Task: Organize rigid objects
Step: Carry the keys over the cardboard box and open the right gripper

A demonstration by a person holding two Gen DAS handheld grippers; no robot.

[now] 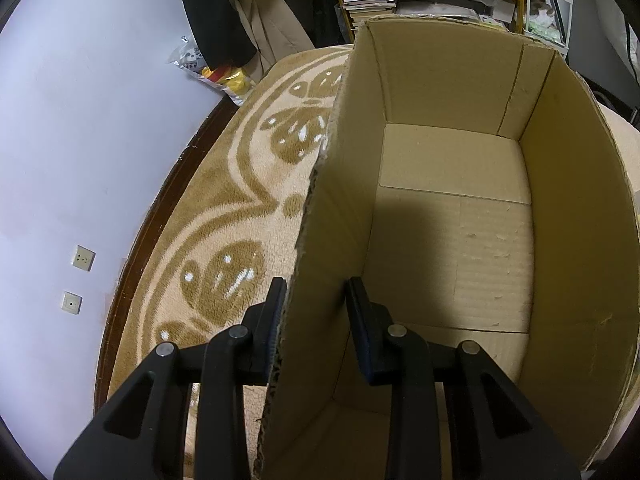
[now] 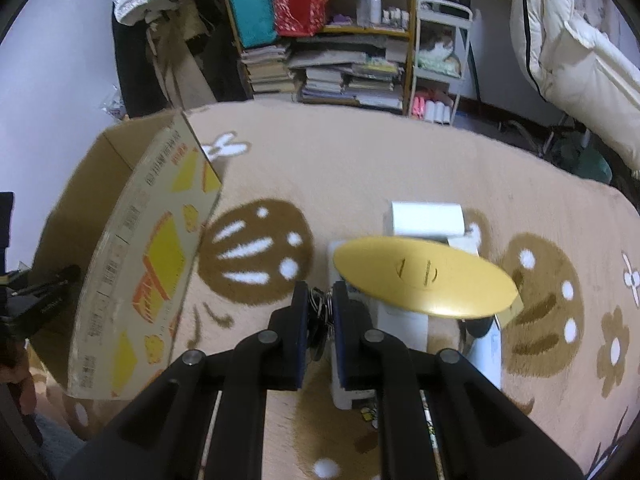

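The left gripper [image 1: 316,292] straddles the left wall of the open brown cardboard box [image 1: 452,240]: one finger is outside, touching the wall, the other is inside with a clear gap, so the jaws stand wide and do not clamp the wall. The box stands on the beige carpet with brown flower pattern [image 1: 240,184], and its floor is bare cardboard. In the right wrist view the same box sits at 9 o'clock, showing yellow and orange print on its outer side.

The right gripper [image 2: 320,300] has its jaws narrow, closed on a small dark bundle of wire or metal rings [image 2: 320,312]; the picture is blurred there, so I cannot say exactly what it is. Just at 2 o'clock from the fingertips is a flat yellow oval disc [image 2: 424,276], which appears raised above white box-like objects [image 2: 426,218] lying on the carpet. At 12 o'clock, further away, a shelf with stacked books [image 2: 324,76] stands against the wall.
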